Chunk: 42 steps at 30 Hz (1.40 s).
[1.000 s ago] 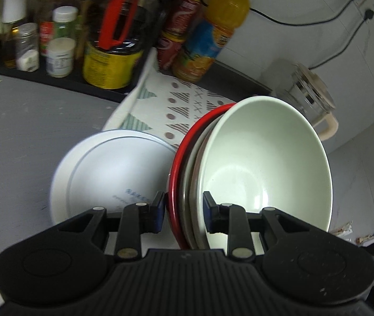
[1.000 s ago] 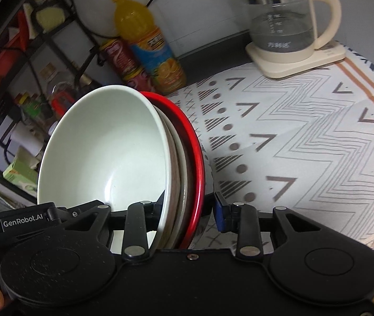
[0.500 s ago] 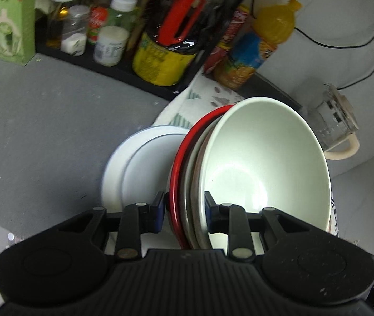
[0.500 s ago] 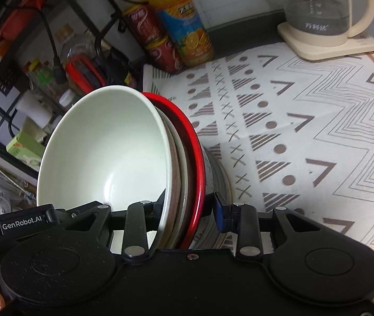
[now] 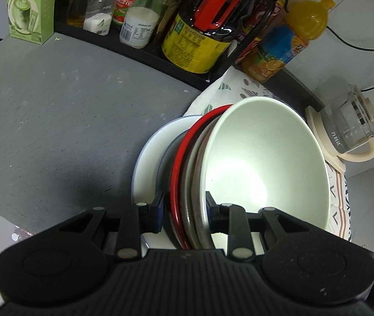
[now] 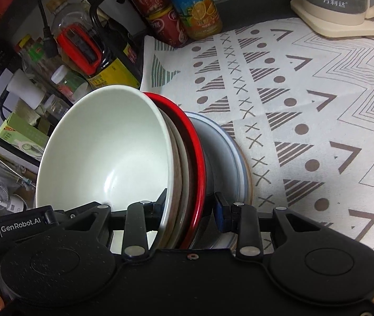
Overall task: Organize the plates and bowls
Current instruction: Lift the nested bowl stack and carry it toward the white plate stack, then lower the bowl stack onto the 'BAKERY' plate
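My left gripper [image 5: 183,214] and right gripper [image 6: 190,209] are each shut on opposite rims of one nested stack of bowls. The stack has a pale green bowl [image 5: 263,168] innermost, a grey-brown bowl behind it and a red bowl [image 5: 187,147] outermost; it also shows in the right wrist view [image 6: 108,155]. The stack hangs just above a white plate with a blue rim [image 5: 147,166], which lies at the patterned mat's edge and shows in the right wrist view [image 6: 226,158]. I cannot tell whether the stack touches the plate.
A black rack [image 5: 123,50] with bottles and jars, a yellow-labelled dark bottle [image 5: 200,36], an orange juice bottle [image 5: 284,42] and red cans [image 6: 160,13] stand behind. A glass kettle [image 6: 345,0] stands on the patterned mat [image 6: 305,105]. Grey counter [image 5: 55,118] lies to the left.
Both grippers have carried the bowl stack leftward and down over the white plate. The plate now lies right beneath the stack, and the rack looks closer.
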Each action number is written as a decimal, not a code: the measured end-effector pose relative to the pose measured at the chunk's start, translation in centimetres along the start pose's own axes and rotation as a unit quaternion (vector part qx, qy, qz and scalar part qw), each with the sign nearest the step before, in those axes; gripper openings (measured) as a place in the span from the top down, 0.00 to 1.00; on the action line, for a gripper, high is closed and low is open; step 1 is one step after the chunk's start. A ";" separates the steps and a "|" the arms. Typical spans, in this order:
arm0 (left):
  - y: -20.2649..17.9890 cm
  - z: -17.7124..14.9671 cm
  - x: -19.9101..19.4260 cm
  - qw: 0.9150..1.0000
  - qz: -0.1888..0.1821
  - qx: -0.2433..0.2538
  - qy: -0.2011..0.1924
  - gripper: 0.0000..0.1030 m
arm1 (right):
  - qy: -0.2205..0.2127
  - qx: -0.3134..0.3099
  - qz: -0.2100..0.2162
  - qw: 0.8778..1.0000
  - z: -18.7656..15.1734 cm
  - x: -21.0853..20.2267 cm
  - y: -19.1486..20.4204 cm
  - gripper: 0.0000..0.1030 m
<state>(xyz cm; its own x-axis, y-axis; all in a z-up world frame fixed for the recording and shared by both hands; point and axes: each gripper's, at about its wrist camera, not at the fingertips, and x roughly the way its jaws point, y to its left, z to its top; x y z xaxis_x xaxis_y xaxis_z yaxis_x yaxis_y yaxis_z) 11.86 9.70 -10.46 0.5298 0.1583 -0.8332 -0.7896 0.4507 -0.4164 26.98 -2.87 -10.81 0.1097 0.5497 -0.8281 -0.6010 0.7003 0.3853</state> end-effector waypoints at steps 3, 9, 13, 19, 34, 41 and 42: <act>0.2 0.0 0.3 1.000 0.004 0.000 0.003 0.74 | 0.002 0.007 -0.002 1.000 0.1 0.3 -0.2 0.68; -0.4 0.2 0.6 1.000 0.000 0.006 -0.001 0.72 | 0.003 0.017 -0.001 1.000 0.6 0.6 -0.6 0.67; -0.7 0.4 0.8 1.000 -0.002 0.010 0.002 0.71 | 0.003 0.024 0.005 1.000 0.5 0.6 -1.0 0.63; -0.6 0.3 0.9 1.000 -0.008 0.009 -0.001 0.70 | -0.023 0.014 0.005 1.000 1.4 -1.1 -1.0 0.62; -2.9 2.0 -2.6 0.996 0.009 0.068 -0.049 0.19 | -0.118 0.037 -0.034 0.992 0.9 -7.1 -2.0 0.16; -4.3 2.0 -3.9 0.994 0.001 0.084 -0.069 0.15 | -0.156 0.061 -0.051 0.985 -0.2 -9.5 -3.3 0.10; -4.5 1.9 -4.1 0.994 0.000 0.088 -0.072 0.14 | -0.166 0.066 -0.049 0.983 -0.4 -9.9 -3.5 0.10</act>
<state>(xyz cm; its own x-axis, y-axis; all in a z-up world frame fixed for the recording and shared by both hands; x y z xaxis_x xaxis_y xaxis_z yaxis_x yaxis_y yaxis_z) 13.88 8.72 -4.47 0.5787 0.2765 -0.7672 -0.7301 0.5949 -0.3363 27.67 -10.94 -4.11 0.4273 0.5794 -0.6940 -0.4690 0.7983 0.3777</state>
